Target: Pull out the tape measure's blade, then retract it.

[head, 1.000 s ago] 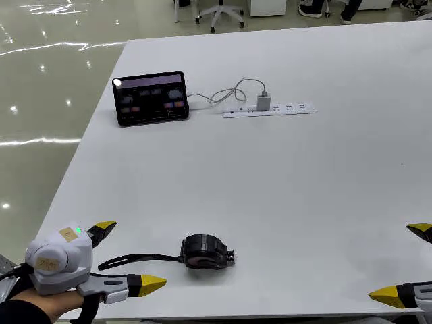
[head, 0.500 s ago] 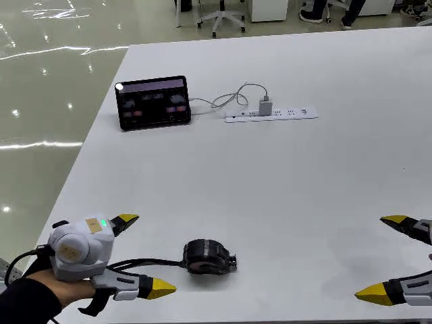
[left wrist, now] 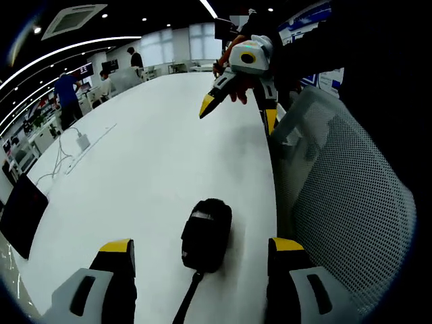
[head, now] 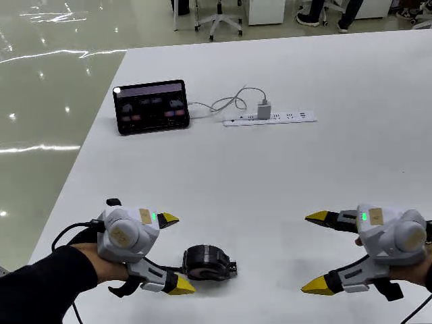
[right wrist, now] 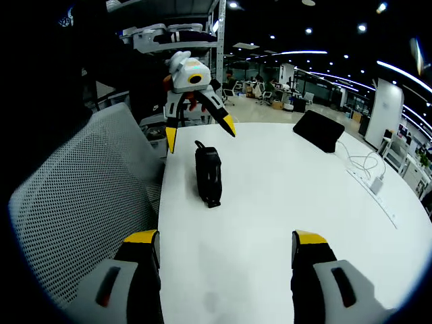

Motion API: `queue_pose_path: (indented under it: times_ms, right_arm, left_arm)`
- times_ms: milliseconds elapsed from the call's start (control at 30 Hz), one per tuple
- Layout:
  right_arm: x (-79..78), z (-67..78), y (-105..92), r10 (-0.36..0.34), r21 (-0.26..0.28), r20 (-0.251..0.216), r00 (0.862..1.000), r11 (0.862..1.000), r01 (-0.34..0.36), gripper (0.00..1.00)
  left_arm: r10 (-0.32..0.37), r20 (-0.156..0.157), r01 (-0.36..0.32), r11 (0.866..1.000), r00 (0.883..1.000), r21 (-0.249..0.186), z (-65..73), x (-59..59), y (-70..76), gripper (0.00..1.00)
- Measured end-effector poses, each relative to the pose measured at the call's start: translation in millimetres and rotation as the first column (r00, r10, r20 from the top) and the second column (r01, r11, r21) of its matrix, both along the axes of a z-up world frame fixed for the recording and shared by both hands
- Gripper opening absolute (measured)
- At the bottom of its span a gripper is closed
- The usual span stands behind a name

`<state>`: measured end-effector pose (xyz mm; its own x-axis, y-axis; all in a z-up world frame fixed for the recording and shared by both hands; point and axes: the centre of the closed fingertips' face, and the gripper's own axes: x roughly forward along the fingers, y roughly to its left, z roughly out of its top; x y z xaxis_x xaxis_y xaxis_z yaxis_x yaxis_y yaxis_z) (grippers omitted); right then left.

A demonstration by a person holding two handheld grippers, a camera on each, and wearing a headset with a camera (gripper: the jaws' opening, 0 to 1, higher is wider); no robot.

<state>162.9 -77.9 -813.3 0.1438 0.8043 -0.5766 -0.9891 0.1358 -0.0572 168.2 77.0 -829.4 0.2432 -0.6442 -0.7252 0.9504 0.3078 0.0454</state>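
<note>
My left claw (head: 179, 253) has its jaws spread wide and grips nothing. The tape measure (head: 206, 262) lies on the white table (head: 270, 175) just ahead of this claw, in line with the gap between its two yellow tips and touching neither. In the left gripper view I see its black strap (left wrist: 189, 304) trailing back between the jaws towards me.

My right claw (head: 307, 253) is also spread wide with nothing in it. It points back at the left claw, and the tape measure lies well ahead of it, much nearer the left one.

Well off to the left claw's left side stands a tablet (head: 150, 106) with its screen lit. A cable (head: 223, 101) runs from it to a charger (head: 263, 108) plugged into a power strip (head: 270, 118). A mesh chair back (left wrist: 344, 202) is close on the left claw's right
</note>
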Motion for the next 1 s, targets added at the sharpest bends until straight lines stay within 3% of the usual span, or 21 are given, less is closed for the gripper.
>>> queue_pose_path:
  times_ms: [33,100,200,433,500,700,733,800,933,1000]
  right_arm:
    - [0.6,-1.4,5.1,0.016,-0.002,0.017,1.000,1.000,-0.016,0.71]
    - [0.2,-7.0,16.5,0.025,0.003,-0.004,1.000,1.000,-0.025,0.72]
    - [0.2,-11.3,31.3,0.055,0.002,0.004,0.998,0.998,-0.055,0.70]
    - [1.2,-21.8,58.9,0.084,0.005,-0.021,0.996,0.996,-0.083,0.64]
    - [3.0,-27.0,66.2,0.085,0.003,-0.026,0.996,0.996,-0.085,0.61]
    - [-5.0,-46.0,80.0,0.115,-0.049,-0.074,0.991,0.992,-0.119,0.55]
    - [-7.8,-48.1,82.7,0.136,-0.053,-0.061,0.989,0.989,-0.139,0.55]
    - [-11.3,-50.9,85.1,0.153,-0.066,-0.061,0.986,0.985,-0.157,0.55]
    - [-8.3,-57.0,92.5,0.154,-0.087,-0.049,0.987,0.984,-0.158,0.51]
    - [-9.2,-60.0,95.7,0.162,-0.084,-0.068,0.984,0.982,-0.168,0.46]
  left_arm:
    - [-0.010,-0.007,0.010,1.000,1.000,0.020,-3.0,-0.5,-0.7,0.73]
    - [-0.029,-0.008,0.029,0.999,1.000,0.042,-7.8,0.4,-4.4,0.72]
    - [-0.054,-0.019,0.055,0.997,0.998,0.055,-11.5,0.0,-10.0,0.71]
    - [-0.114,-0.032,0.116,0.987,0.993,0.112,-22.9,0.9,-16.7,0.56]
    - [-0.109,-0.070,0.116,0.987,0.992,0.107,-24.4,-2.0,-21.6,0.50]
    - [-0.151,-0.035,0.155,0.976,0.988,0.155,-32.8,-0.3,-28.5,0.35]
    - [-0.179,0.021,0.172,0.967,0.984,0.185,-34.5,7.6,-26.4,0.31]
    - [-0.178,-0.011,0.177,0.968,0.984,0.180,-36.2,2.5,-27.4,0.31]
    - [-0.207,0.002,0.202,0.960,0.978,0.194,-35.1,1.7,-27.0,0.31]
    - [-0.205,0.006,0.200,0.961,0.979,0.192,-35.5,2.1,-26.6,0.31]
